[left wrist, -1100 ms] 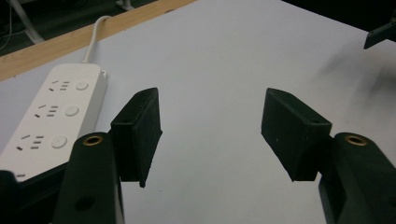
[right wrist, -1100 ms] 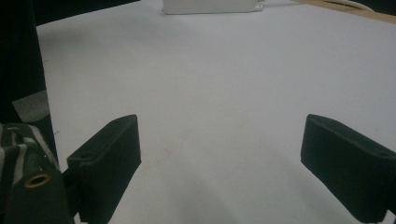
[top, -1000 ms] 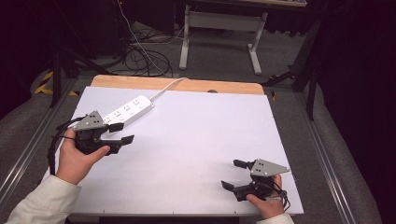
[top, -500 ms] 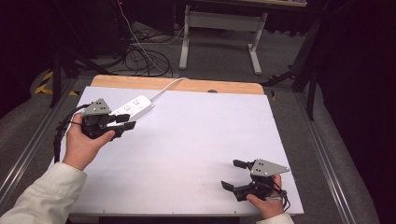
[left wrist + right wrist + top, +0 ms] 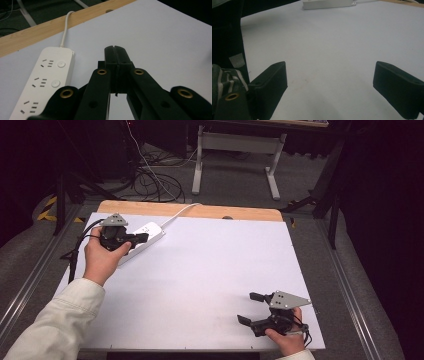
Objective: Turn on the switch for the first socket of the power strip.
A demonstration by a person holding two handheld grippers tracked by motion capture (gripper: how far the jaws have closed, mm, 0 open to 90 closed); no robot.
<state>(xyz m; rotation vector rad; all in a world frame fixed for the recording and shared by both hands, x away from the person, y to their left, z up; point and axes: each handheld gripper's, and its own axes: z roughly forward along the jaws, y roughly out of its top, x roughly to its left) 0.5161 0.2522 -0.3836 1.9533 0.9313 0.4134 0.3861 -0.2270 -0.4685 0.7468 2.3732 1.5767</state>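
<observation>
I see my left gripper [image 5: 141, 238] at about ten o'clock on the white table [image 5: 210, 270], held over the near end of the white power strip [image 5: 142, 237]; its jaws are pressed fully together with nothing between them; in the left gripper view the power strip [image 5: 42, 82] lies just left of the closed tips [image 5: 115, 53], three socket rows and two round buttons showing, its white cord [image 5: 65, 27] running off toward the wooden table edge [image 5: 37, 30] at twelve o'clock; my right gripper [image 5: 250, 308] rests at five o'clock near the front edge, jaws spread wide and empty, well apart from the strip; the right gripper view shows bare table [image 5: 332, 45] between them.
</observation>
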